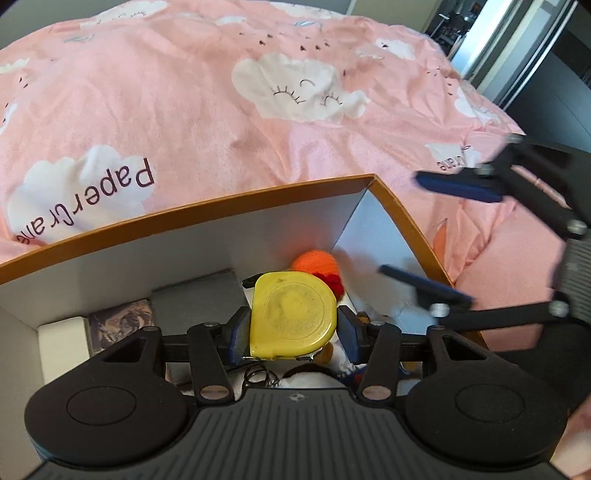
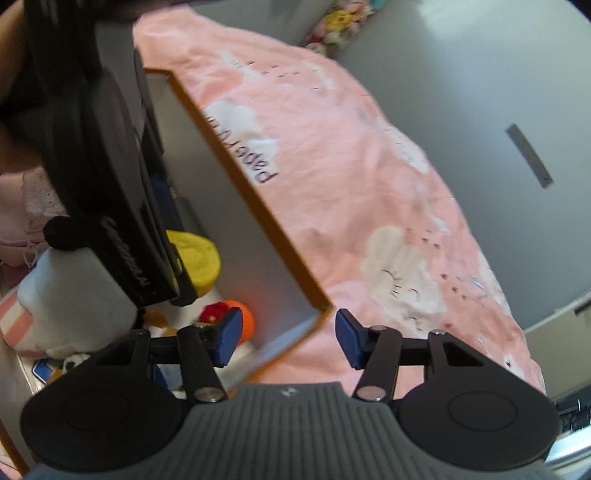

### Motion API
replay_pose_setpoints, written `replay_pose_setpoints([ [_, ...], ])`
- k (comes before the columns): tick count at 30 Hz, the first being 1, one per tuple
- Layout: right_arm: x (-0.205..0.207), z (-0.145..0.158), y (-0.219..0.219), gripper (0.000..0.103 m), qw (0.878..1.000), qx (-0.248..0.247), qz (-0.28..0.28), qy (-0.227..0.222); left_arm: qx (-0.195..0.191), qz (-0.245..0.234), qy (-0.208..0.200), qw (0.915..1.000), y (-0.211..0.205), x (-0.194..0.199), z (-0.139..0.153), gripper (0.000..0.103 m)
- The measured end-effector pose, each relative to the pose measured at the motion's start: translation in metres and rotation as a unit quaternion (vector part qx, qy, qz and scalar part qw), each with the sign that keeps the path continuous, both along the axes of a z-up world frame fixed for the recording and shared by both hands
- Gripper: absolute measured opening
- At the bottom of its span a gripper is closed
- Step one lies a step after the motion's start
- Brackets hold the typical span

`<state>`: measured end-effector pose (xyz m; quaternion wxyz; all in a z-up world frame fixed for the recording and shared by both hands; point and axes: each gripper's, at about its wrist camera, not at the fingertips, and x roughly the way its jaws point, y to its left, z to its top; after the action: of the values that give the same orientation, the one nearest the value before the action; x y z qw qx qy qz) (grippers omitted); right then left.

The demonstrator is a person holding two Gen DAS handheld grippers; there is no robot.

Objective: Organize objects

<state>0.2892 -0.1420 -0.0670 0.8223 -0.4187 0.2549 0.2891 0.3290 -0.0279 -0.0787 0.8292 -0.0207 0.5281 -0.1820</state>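
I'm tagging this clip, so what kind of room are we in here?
Most likely a bedroom: a pink cloud-print duvet fills the view, an open cardboard box of toys sits on it, and plush toys are piled beyond.

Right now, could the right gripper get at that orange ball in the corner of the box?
Probably yes. The right gripper is open and empty, straddling the box corner, with the orange ball just inside. The left gripper holding the yellow tape measure crowds it, though.
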Motion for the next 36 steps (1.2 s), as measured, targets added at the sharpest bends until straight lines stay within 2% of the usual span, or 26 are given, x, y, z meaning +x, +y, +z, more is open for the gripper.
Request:
replay_pose_setpoints([
  [9, 0.01, 0.006, -0.018, 0.057, 0.997, 0.056, -0.049, 0.025, 0.054, 0.015, 0.025, 0.9981, -0.023, 0.003, -0.018, 0.057],
  [11, 0.007, 0.006, -0.019, 0.057, 0.996, 0.061, -0.051, 0.025, 0.051, 0.022, 0.026, 0.9981, -0.024, 0.004, -0.019, 0.06],
  [18, -0.005, 0.007, -0.022, 0.057, 0.996, 0.065, -0.053, 0.027, 0.029, 0.046, 0.026, 0.9981, -0.017, 0.001, -0.012, 0.059],
  [21, -0.005, 0.011, -0.025, 0.057, 0.994, 0.08, -0.064, 0.042, 0.021, 0.057, 0.006, 0.9981, -0.009, -0.007, 0.002, 0.059],
  [25, -0.009, 0.024, -0.031, 0.058, 0.985, 0.123, -0.092, 0.083, 0.033, 0.054, -0.065, 0.9959, -0.002, -0.033, 0.032, 0.059],
  [28, -0.016, 0.04, -0.035, 0.059, 0.973, 0.164, -0.11, 0.116, 0.06, 0.05, -0.139, 0.9872, 0.0, -0.059, 0.063, 0.059],
  [29, -0.02, 0.047, -0.035, 0.064, 0.97, 0.176, -0.114, 0.127, 0.074, 0.051, -0.168, 0.9817, 0.002, -0.071, 0.074, 0.059],
  [31, -0.03, 0.06, -0.035, 0.075, 0.962, 0.204, -0.117, 0.14, 0.106, 0.058, -0.222, 0.9676, 0.001, -0.091, 0.093, 0.059],
  [33, -0.041, 0.073, -0.033, 0.078, 0.955, 0.228, -0.118, 0.149, 0.132, 0.067, -0.268, 0.9521, 0.002, -0.111, 0.108, 0.061],
  [36, -0.058, 0.088, -0.028, 0.083, 0.947, 0.252, -0.131, 0.148, 0.153, 0.095, -0.309, 0.9338, 0.004, -0.137, 0.125, 0.063],
])
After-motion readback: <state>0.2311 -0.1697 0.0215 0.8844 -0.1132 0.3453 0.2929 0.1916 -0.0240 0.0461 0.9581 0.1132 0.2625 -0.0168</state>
